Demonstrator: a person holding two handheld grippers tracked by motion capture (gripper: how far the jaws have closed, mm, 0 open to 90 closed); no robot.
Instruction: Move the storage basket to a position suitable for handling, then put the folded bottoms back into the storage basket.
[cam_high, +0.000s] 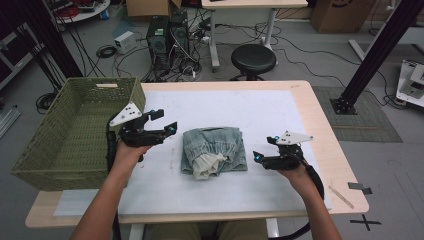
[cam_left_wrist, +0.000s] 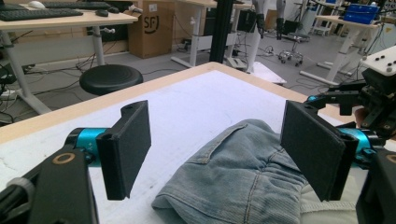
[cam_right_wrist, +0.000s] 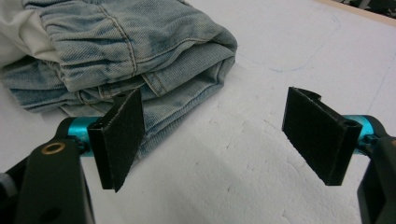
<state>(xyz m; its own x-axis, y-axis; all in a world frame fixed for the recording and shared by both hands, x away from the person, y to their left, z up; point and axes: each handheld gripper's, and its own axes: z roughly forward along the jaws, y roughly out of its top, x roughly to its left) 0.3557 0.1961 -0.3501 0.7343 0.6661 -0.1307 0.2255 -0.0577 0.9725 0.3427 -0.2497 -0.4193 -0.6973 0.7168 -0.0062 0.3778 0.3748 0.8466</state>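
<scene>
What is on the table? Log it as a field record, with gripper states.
surface: white mat on a wooden table
jeans: folded denim at mat centre, pale lining showing at the near edge
basket: green woven bin at the table's left edge, looks empty
left gripper: open, left of the jeans, holding nothing
right gripper: open, right of the jeans, holding nothing

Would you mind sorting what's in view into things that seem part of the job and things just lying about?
Likely part of the job:
folded jeans
green basket
left gripper
right gripper

Just lying about:
black stool
computer towers
cardboard box
</scene>
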